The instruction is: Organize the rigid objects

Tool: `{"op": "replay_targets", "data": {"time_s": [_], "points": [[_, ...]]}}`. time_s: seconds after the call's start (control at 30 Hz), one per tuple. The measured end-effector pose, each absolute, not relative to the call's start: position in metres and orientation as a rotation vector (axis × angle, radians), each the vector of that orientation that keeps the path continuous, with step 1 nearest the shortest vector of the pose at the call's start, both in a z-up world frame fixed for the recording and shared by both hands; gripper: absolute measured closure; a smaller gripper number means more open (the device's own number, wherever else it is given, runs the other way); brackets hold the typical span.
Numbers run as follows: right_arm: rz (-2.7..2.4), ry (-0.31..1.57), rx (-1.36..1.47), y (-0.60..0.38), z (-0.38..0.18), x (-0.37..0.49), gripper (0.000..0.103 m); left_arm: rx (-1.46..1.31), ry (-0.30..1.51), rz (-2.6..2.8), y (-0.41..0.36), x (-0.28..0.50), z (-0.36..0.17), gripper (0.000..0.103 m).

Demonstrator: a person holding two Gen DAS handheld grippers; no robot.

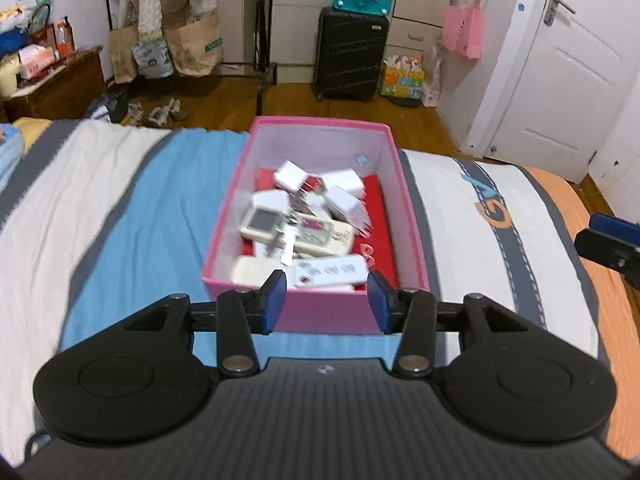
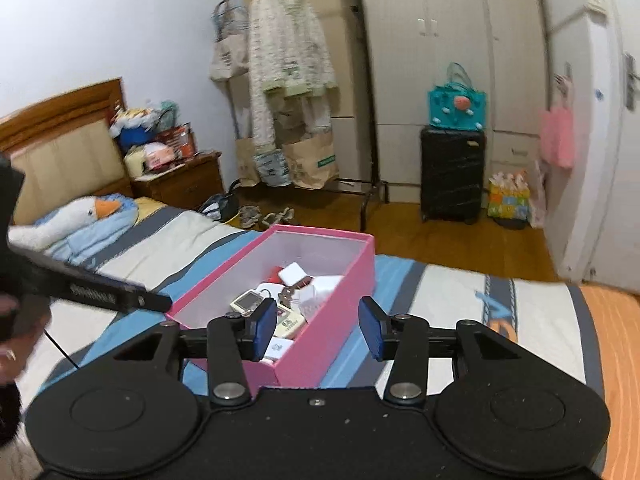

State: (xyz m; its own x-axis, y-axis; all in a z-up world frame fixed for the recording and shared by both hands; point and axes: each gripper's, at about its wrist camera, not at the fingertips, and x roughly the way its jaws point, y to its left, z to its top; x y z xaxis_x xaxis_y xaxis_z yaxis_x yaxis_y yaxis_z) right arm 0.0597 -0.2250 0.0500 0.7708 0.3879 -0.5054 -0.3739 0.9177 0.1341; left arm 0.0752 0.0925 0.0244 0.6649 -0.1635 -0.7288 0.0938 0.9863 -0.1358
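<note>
Both grippers, left gripper (image 1: pixel 327 300) and right gripper (image 2: pixel 317 330), gape empty; pink box (image 1: pixel 312 312) contents blur together.

Box (image 1: pixel 316 312): I see matt pink card walls, a pale smooth lining inside.
Chargers (image 1: pixel 344 200): I read them as smooth white plastic.
Remote (image 1: pixel 320 232): cream plastic, slightly glossy.
Left gripper (image 1: pixel 327 300): I see matt black plastic, blue pads, shiny metal pivots.
Bedspread (image 1: pixel 120 208): soft striped cloth.
Floor (image 1: pixel 400 114): I see polished wood.
Suitcase (image 1: pixel 350 56): black ribbed hard shell.
</note>
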Motion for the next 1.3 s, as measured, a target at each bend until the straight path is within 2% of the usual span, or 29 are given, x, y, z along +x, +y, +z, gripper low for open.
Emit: {"op": "replay_targets", "data": {"time_s": [0.17, 0.27, 0.37, 0.4, 0.43, 0.47, 0.6, 0.7, 0.9, 1.1, 1.3], "points": [[0.367, 0.572, 0.018, -0.237, 0.042, 0.046, 0.051, -0.081, 0.817, -0.164, 0.070, 0.058, 0.028, 0.059], [0.328, 0.597, 0.003, -0.241, 0.039, 0.040, 0.046, -0.091, 0.799, -0.175, 0.061, 0.046, 0.033, 0.054], [0.280, 0.617, -0.003, -0.243, 0.039, 0.038, 0.029, -0.112, 0.787, -0.173, 0.060, 0.035, 0.035, 0.049], [0.263, 0.614, -0.001, -0.242, 0.040, 0.038, 0.020, -0.107, 0.786, -0.169, 0.059, 0.032, 0.035, 0.048], [0.238, 0.614, 0.001, -0.241, 0.041, 0.038, 0.005, -0.097, 0.785, -0.162, 0.057, 0.029, 0.034, 0.046], [0.211, 0.614, 0.000, -0.238, 0.041, 0.036, 0.001, -0.087, 0.784, -0.156, 0.058, 0.028, 0.035, 0.043], [0.152, 0.602, -0.026, -0.231, 0.043, 0.032, 0.001, -0.057, 0.761, -0.133, 0.056, 0.022, 0.034, 0.024], [0.162, 0.603, -0.026, -0.229, 0.044, 0.032, 0.000, -0.044, 0.746, -0.132, 0.054, 0.018, 0.031, 0.015], [0.177, 0.578, -0.040, -0.231, 0.036, 0.021, 0.001, -0.042, 0.729, -0.105, 0.052, 0.017, 0.018, 0.009], [0.142, 0.512, -0.078, -0.233, 0.025, 0.011, 0.001, -0.052, 0.701, -0.082, 0.055, 0.014, 0.010, 0.009], [0.103, 0.526, -0.078, -0.235, 0.012, 0.013, 0.000, -0.041, 0.639, -0.042, 0.058, 0.008, 0.012, 0.006]]}}
